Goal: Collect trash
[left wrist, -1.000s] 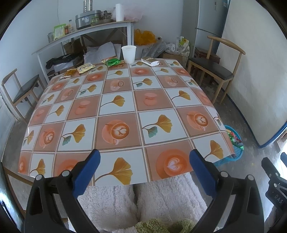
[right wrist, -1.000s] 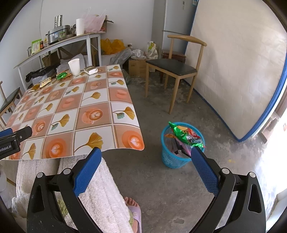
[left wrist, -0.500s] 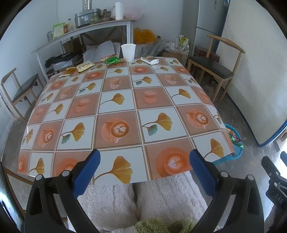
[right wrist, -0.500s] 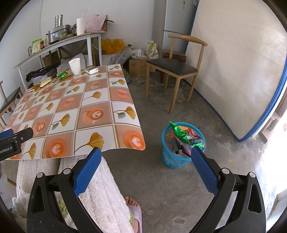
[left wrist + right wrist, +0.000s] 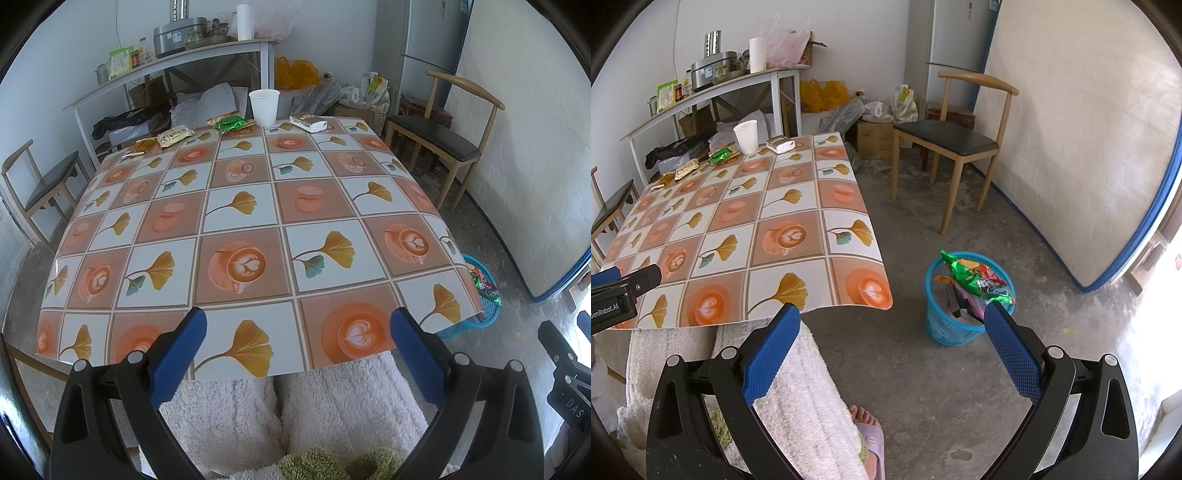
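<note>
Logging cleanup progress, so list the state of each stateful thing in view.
Left gripper: open, empty.
Right gripper: open, empty.
White paper cup: upright on the table's far edge.
Green snack wrapper: lying flat, uncollected.
Blue plastic basket: on floor, holding wrappers.

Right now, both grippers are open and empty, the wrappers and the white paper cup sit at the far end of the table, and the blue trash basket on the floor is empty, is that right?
Not quite: the blue trash basket is not empty. The right wrist view shows snack wrappers piled in it. The rest holds: both grippers open and empty, wrappers and white paper cup at the table's far end.
</note>
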